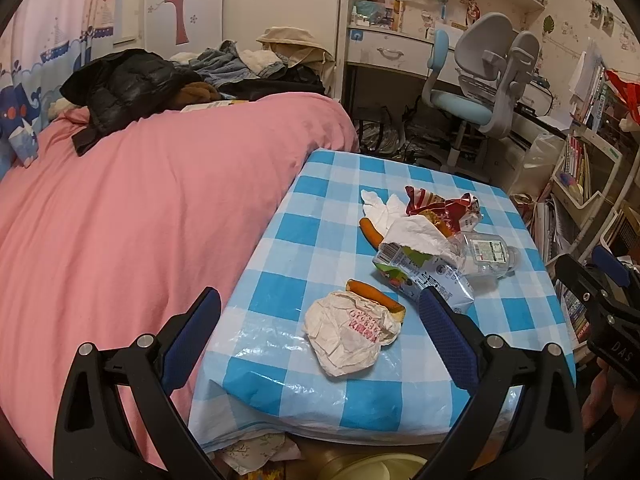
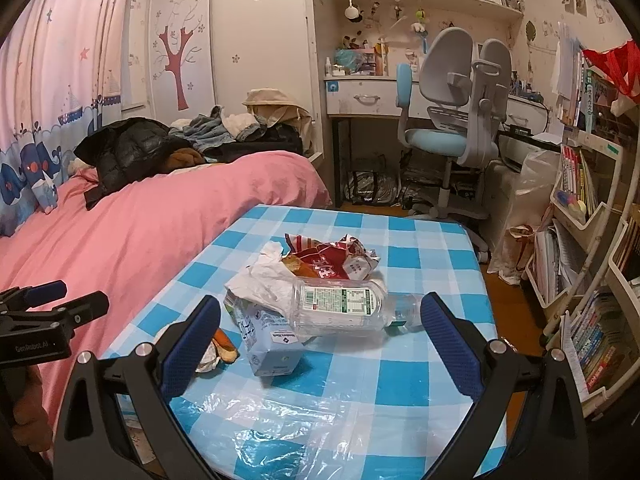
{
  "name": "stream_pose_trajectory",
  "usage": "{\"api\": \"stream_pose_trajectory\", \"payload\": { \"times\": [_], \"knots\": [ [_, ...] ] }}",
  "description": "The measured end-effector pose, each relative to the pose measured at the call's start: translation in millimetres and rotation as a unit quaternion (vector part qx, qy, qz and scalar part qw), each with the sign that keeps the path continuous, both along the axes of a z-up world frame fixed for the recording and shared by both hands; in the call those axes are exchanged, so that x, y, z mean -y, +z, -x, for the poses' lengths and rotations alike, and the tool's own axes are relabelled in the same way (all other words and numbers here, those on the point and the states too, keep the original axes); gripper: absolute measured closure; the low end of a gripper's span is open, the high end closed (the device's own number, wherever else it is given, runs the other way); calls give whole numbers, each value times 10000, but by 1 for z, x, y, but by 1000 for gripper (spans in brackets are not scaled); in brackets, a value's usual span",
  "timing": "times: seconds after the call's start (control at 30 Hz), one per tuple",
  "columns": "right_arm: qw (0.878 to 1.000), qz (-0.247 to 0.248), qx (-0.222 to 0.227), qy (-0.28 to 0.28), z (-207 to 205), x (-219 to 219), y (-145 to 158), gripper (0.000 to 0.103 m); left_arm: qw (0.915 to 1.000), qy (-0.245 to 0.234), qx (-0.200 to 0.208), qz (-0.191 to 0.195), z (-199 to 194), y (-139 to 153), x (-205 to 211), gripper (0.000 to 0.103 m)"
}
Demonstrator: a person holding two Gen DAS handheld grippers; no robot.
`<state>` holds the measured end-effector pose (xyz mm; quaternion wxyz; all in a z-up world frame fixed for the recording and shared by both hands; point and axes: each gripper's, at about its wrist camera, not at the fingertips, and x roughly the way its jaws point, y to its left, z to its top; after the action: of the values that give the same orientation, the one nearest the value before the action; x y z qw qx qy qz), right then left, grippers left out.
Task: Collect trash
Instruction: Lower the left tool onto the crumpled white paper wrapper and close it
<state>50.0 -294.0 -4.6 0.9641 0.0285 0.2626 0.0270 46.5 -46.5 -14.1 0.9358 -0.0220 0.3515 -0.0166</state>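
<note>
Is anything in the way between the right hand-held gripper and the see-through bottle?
Nothing visible. The right hand-held gripper is open, and the bottle lies on its side just beyond the fingertips, leaning on the carton.

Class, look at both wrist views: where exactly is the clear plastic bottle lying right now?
The clear plastic bottle lies on its side on the checked table, centred in the right wrist view, resting against the milk carton with the red snack bag just behind it.

Desk point(image 1: 320, 208) in blue-white check plastic cover; on it: burger wrapper point(image 1: 348, 332), two sausages, carton point(image 1: 416, 276), clear bottle point(image 1: 488, 254), tissue, red snack bag point(image 1: 444, 208)
</note>
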Motion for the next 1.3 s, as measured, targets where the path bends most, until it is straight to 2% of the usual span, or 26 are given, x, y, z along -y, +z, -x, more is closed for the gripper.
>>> {"api": "stream_pose_trajectory", "payload": {
  "times": [0.63,1.1,1.3],
  "knots": [
    [10000,-48,0,-36,0,6,-4,7,9994,-228,25,-276,3,-1,17,8],
    [9999,-90,-70,8,-3,6,-9,7,9993,-258,-15,-258,3,-4,18,8],
    [9999,-114,-103,17,-6,7,-10,7,9999,-38,-162,-43,-6,-7,-3,8]
  ]
}}
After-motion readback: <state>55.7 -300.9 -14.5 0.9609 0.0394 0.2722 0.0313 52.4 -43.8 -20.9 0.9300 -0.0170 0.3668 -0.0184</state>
